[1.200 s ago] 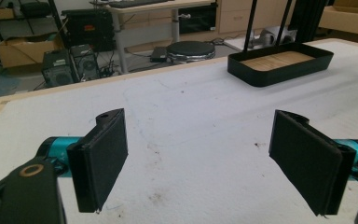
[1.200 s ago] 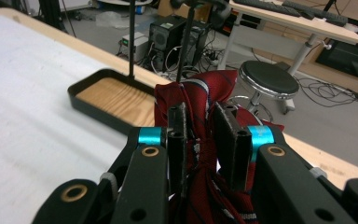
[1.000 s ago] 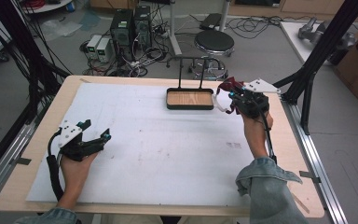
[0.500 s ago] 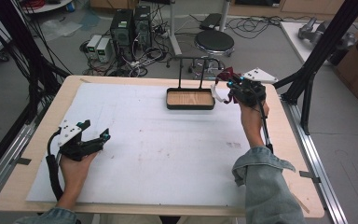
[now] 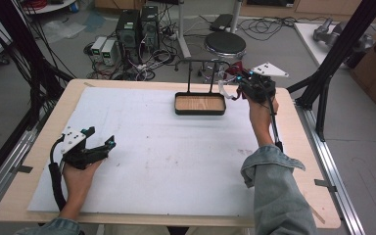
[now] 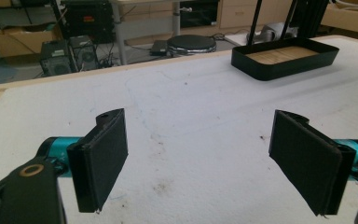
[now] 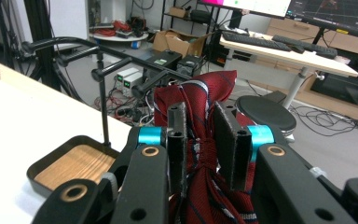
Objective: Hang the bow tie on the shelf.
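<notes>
Striped red necktie (image 7: 200, 140), silky and bunched up, pinched in the right claw (image 7: 203, 140) near the worktop's (image 5: 142, 147) far edge; left claw (image 6: 205, 163) wide open.

The right tongs (image 5: 239, 87), clamping the red tie (image 7: 205, 154), have moved farther from the person, beside the tray (image 5: 199, 112).

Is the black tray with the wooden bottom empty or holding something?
Empty. The black tray shows bare wood inside; the red tie is clamped in the right gripper.

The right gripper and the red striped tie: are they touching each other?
Touching. In the right gripper view, the right gripper has its jaws closed on the bunched red striped tie.
</notes>
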Demonstrator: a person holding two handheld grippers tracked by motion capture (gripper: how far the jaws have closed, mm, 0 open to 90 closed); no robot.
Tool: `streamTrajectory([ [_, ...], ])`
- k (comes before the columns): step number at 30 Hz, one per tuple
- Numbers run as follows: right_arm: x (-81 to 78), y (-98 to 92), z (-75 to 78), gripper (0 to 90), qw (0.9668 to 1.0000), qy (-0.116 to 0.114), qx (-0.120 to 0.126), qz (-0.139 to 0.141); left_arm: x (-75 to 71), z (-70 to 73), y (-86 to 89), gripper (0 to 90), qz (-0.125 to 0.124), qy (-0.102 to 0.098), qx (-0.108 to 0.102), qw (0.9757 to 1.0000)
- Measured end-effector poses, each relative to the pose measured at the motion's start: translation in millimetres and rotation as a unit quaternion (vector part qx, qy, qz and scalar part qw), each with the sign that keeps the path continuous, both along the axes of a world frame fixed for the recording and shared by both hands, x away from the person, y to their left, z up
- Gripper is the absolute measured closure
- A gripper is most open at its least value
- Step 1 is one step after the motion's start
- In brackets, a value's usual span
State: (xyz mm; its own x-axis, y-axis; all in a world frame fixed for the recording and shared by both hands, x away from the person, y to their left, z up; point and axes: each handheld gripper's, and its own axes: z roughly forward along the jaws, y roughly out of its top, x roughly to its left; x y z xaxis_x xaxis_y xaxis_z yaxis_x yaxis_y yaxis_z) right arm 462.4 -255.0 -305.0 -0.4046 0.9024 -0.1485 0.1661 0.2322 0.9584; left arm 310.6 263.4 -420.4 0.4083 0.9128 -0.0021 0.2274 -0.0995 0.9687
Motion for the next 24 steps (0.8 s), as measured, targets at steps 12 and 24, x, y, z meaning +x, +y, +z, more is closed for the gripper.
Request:
streamTrajectory([
  [12,23.3,-12.8,-5.5,75.2,0.9989,0.02,0.024,-0.035,-1.2,-0.3,2.3,19.5,0.002,0.0,-0.001,1.0],
  [24,42.8,-6.9,-31.6,75.0,0.997,0.058,0.006,-0.051,-0.7,-1.0,3.2,19.5,0.001,0.004,0.002,1.0],
])
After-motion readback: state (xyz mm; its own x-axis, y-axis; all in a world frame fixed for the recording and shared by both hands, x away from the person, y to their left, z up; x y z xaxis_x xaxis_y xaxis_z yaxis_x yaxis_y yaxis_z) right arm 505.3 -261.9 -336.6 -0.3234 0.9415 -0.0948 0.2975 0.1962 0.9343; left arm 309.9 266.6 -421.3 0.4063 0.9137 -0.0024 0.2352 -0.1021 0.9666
